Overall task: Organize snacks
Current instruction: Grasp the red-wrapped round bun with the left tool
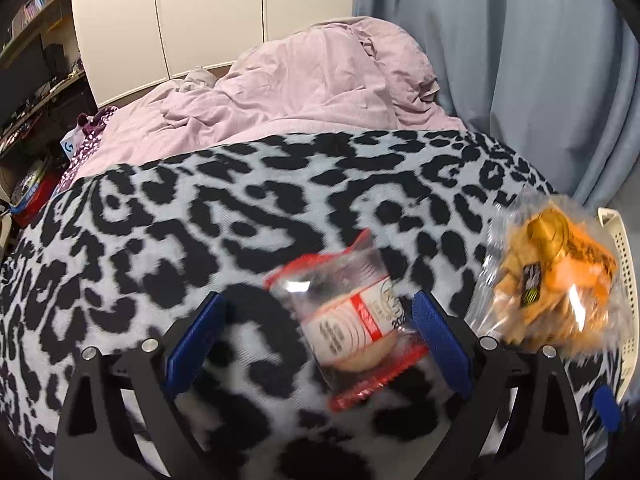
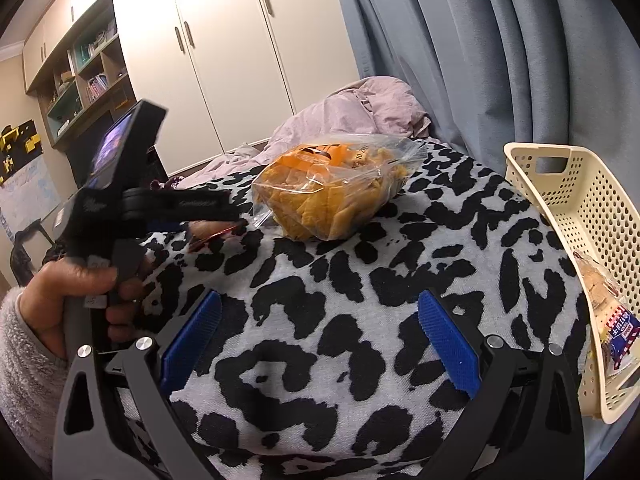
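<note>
A small red-edged clear snack packet with a round pastry lies on the leopard-print blanket, between the blue pads of my left gripper, whose jaws stand wide apart. The packet leans toward the right pad, and its red edge shows at the left gripper's tips in the right wrist view. A clear bag of orange crackers lies to the right; it also shows in the right wrist view. My right gripper is open and empty over the blanket. A cream perforated basket stands at the right with a packaged snack inside.
The leopard-print blanket covers the bed, with a crumpled pink duvet behind. Blue curtains hang at the right. White wardrobes and shelves stand at the back. The basket's rim shows in the left wrist view.
</note>
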Action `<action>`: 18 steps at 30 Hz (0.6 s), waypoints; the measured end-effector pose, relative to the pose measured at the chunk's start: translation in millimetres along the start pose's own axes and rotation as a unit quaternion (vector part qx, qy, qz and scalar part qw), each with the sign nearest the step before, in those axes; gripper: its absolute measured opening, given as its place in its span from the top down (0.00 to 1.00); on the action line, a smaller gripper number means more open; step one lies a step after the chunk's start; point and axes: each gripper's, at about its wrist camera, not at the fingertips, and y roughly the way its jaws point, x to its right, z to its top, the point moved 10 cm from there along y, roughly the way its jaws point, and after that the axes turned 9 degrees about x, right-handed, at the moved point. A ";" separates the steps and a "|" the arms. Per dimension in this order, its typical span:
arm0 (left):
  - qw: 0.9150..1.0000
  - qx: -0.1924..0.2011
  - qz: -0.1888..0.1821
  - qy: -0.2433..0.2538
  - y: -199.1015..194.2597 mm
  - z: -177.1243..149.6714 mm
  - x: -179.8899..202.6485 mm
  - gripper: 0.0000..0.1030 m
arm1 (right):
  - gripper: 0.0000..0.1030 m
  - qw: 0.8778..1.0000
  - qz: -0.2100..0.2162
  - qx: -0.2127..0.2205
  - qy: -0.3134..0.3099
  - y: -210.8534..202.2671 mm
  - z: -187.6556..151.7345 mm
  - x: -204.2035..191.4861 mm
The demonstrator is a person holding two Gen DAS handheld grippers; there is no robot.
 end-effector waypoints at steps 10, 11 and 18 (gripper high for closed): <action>1.000 0.000 0.000 -0.021 -7.1 -4.5 -31.7 0.09 | 0.03 1.000 0.007 -0.006 -0.015 4.8 -3.0 -16.4; 1.000 0.003 0.000 -0.017 -6.4 -3.9 -30.7 0.10 | 0.03 1.000 0.006 -0.006 -0.018 4.6 -2.8 -17.7; 1.000 0.020 -0.012 0.008 -6.7 2.7 -17.7 0.49 | 0.03 1.000 -0.001 -0.009 -0.009 7.9 -0.9 -10.1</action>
